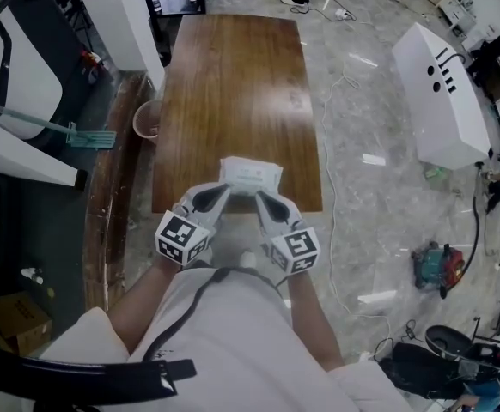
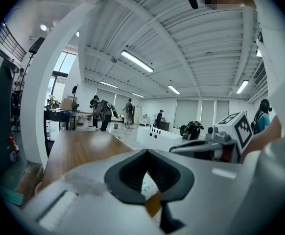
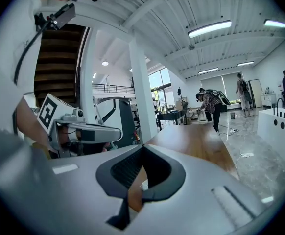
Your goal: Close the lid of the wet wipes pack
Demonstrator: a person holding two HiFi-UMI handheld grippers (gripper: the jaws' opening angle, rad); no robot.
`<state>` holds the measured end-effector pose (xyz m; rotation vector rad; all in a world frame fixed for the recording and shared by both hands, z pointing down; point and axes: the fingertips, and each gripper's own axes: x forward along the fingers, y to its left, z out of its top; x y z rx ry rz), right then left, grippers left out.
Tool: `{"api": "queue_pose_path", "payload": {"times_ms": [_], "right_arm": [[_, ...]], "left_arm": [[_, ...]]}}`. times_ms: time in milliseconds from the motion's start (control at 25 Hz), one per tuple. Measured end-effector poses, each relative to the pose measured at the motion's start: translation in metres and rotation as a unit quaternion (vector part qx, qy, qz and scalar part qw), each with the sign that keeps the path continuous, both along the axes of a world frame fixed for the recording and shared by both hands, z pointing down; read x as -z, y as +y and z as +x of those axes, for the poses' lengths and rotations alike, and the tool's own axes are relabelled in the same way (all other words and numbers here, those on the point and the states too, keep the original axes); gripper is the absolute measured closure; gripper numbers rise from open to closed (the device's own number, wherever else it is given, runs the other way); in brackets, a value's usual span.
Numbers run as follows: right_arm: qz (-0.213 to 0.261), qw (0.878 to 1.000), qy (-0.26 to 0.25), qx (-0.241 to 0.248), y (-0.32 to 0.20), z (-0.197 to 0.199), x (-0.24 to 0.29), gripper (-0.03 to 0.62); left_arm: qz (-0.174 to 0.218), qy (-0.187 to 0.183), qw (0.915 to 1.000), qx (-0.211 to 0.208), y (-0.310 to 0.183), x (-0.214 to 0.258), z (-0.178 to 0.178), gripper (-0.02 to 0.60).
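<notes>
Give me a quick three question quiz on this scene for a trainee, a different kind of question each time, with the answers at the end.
1. True or false: the wet wipes pack lies at the far end of the wooden table.
2. The jaws of the right gripper are: A wide open, B shut, C clamped on a cup.
3. In the head view, which gripper shows left of the pack?
Key: 1 false, it lies by the near edge. 2 B. 3 the left gripper.
</notes>
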<state>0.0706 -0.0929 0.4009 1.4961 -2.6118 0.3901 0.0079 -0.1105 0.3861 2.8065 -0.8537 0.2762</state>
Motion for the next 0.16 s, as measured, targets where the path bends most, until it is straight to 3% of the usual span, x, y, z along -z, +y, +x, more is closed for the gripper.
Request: {"api": "queue_pose_path", "payload": {"times_ms": [160], "right_arm": [[-0.001,1.0,-0.008,-0.002,0.0028,-0.0007,0.0027,0.586]], "left_arm": [[-0.003,0.001,1.0,-0.001,0.0026,0.0017,-0.0001,0.578]]}}
